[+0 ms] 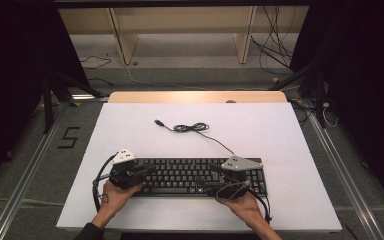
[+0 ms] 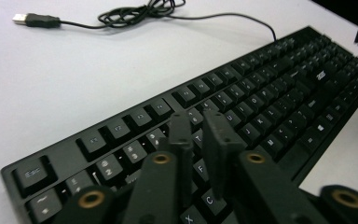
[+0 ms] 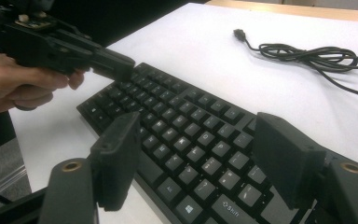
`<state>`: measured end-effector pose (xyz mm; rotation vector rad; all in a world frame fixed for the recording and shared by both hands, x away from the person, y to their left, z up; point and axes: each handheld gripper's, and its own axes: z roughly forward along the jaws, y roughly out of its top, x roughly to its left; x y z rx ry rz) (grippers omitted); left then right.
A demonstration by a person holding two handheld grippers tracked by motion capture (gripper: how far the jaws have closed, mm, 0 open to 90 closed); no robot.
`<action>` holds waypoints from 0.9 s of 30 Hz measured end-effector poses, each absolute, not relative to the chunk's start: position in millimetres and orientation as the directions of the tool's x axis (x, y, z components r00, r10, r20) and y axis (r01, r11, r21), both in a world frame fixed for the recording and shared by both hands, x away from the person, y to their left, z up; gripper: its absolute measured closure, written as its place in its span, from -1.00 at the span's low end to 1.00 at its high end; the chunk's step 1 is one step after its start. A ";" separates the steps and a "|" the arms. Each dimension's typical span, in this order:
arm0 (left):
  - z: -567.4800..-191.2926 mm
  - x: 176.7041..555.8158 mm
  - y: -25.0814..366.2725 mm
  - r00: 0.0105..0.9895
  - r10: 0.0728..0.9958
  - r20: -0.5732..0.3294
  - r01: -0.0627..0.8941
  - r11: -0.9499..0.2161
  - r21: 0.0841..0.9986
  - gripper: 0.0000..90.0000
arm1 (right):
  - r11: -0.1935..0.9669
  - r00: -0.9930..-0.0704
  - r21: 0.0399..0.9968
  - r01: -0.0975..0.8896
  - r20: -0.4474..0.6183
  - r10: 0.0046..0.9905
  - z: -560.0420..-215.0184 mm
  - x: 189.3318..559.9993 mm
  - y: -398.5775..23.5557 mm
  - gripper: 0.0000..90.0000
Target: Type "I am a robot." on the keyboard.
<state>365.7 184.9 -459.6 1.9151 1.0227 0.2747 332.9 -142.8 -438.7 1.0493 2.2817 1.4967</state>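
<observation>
A black keyboard [image 1: 200, 176] lies flat on the white desk [image 1: 260, 135], near the person's edge and roughly centred, its long side running across the high view. Its black cable [image 1: 192, 128] leaves the far edge, curls into a loose coil farther out on the desk and ends in a USB plug [image 1: 158, 122] lying free on the white surface. The left gripper [image 1: 149, 171] is held in the person's left hand [image 1: 114, 194] at the keyboard's left end, its fingers [image 2: 216, 135] reaching in over the keys; in the left gripper view they stand nearly together, with a narrow gap and nothing between them, poised just above the letter keys near the keyboard's left side, and whether the tips touch a key cannot be told. The right gripper [image 1: 201, 181] is held in the right hand [image 1: 245, 206] at the keyboard's right end and points leftwards over the keys. In the right gripper view its fingers [image 3: 116, 154] stand wide apart, holding nothing, one over the near edge of the keyboard and the other over the keys farther in, with rows of keys plain in the gap between them. That view also shows the left gripper farther off, above the opposite end of the keyboard.
</observation>
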 end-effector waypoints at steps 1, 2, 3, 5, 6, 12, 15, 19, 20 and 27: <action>-460.4 367.3 183.9 0.633 0.747 -0.203 0.546 -0.244 0.801 0.92 | 0.228 -0.722 0.868 0.442 0.193 0.665 -438.5 332.6 -143.0 -0.27; -461.2 368.7 182.9 0.633 0.747 -0.204 0.550 -0.248 0.797 0.96 | 0.224 -0.721 0.869 0.441 0.195 0.665 -438.2 332.3 -143.1 -0.28; -462.0 369.9 181.9 0.632 0.747 -0.207 0.555 -0.250 0.794 0.97 | 0.221 -0.722 0.871 0.438 0.195 0.664 -438.1 332.2 -143.1 -0.30; -463.3 372.3 179.8 0.635 0.745 -0.206 0.560 -0.259 0.787 0.97 | 0.220 -0.724 0.873 0.436 0.195 0.662 -437.9 331.7 -142.9 -0.32; -463.5 373.0 179.1 0.636 0.744 -0.205 0.561 -0.264 0.784 0.98 | 0.221 -0.725 0.873 0.435 0.194 0.661 -437.9 331.6 -142.7 -0.33; -469.0 378.6 171.5 0.636 0.746 -0.198 0.581 -0.294 0.759 0.98 | 0.223 -0.727 0.874 0.431 0.191 0.659 -437.7 330.4 -142.1 -0.34; -472.2 381.4 170.8 0.634 0.748 -0.195 0.589 -0.304 0.749 0.98 | 0.221 -0.728 0.875 0.430 0.191 0.659 -437.7 330.2 -142.2 -0.34; -474.8 383.3 169.8 0.632 0.751 -0.191 0.594 -0.312 0.741 0.98 | 0.220 -0.728 0.876 0.430 0.192 0.658 -437.5 330.1 -142.0 -0.35; -475.4 383.6 169.9 0.633 0.751 -0.188 0.594 -0.316 0.740 0.98 | 0.218 -0.728 0.876 0.430 0.193 0.658 -437.5 330.1 -142.0 -0.35; -478.2 383.6 167.4 0.637 0.749 -0.180 0.593 -0.328 0.735 0.98 | 0.219 -0.730 0.876 0.430 0.194 0.656 -437.4 330.0 -141.6 -0.35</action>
